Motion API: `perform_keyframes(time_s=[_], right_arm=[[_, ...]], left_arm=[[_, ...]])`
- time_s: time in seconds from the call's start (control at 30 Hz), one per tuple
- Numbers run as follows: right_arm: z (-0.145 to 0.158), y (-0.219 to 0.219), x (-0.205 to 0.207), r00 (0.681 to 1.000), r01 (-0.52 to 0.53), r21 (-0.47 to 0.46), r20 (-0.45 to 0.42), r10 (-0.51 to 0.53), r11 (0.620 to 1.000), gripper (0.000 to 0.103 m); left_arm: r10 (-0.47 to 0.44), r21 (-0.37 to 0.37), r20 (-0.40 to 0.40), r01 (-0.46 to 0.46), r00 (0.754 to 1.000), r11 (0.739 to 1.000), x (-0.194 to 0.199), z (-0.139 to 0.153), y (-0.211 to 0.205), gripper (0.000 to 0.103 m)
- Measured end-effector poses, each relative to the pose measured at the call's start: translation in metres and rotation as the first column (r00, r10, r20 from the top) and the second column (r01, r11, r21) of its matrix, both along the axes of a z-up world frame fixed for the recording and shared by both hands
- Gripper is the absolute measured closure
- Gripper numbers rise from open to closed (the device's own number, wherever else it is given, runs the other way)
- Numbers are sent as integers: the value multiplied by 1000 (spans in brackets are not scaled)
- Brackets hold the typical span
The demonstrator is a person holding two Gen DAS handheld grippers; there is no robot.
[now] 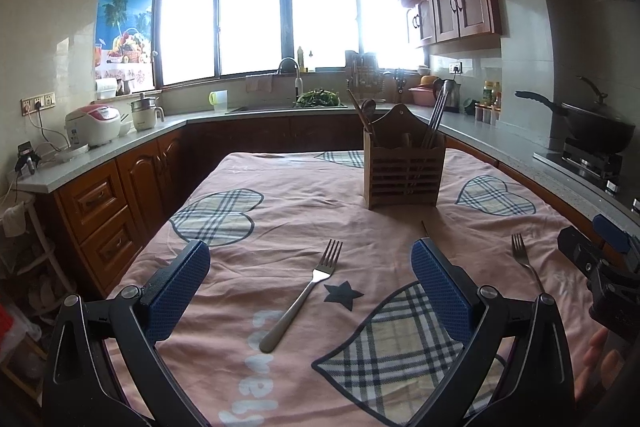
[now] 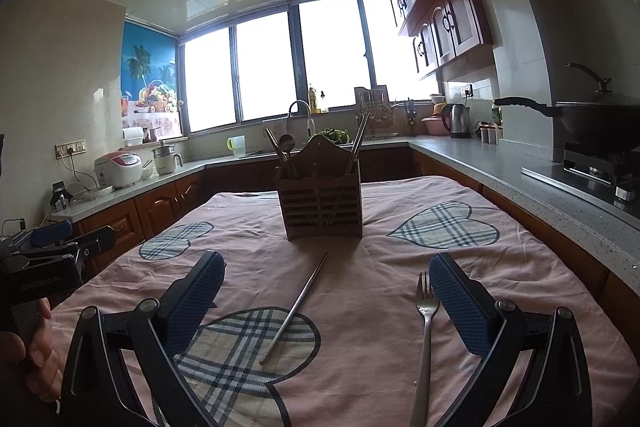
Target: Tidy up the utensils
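A wooden slatted utensil holder (image 1: 403, 169) stands at the far middle of the table and holds chopsticks and a wooden spoon; it also shows in the right wrist view (image 2: 320, 205). A steel fork (image 1: 304, 293) lies on the pink cloth between the fingers of my open, empty left gripper (image 1: 310, 281). A second fork (image 2: 424, 331) lies just left of my right gripper's right finger. A single metal chopstick (image 2: 296, 307) lies between the fingers of my open, empty right gripper (image 2: 326, 291). The right gripper also shows in the left wrist view (image 1: 600, 267).
A pink cloth with plaid hearts (image 1: 280, 211) covers the table. Counters wrap around it: a rice cooker (image 1: 94, 123) at the left, a sink (image 1: 288, 103) at the back, a kettle (image 2: 460, 121) and a wok on the stove (image 2: 592, 123) at the right.
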State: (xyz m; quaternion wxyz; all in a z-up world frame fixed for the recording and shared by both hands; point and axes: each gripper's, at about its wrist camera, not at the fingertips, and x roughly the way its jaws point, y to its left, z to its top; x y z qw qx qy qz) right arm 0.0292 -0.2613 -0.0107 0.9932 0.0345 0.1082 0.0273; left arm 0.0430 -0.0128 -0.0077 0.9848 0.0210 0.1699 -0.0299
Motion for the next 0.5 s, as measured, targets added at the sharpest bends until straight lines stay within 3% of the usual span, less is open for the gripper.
perform_keyframes(time_s=[0.5], right_arm=[[12, -4, -5, 1000, 18, 19, 1, -18, 1000, 0]], left_arm=[[-4, -7, 5, 4, 1000, 1000, -9, 4, 0, 0]])
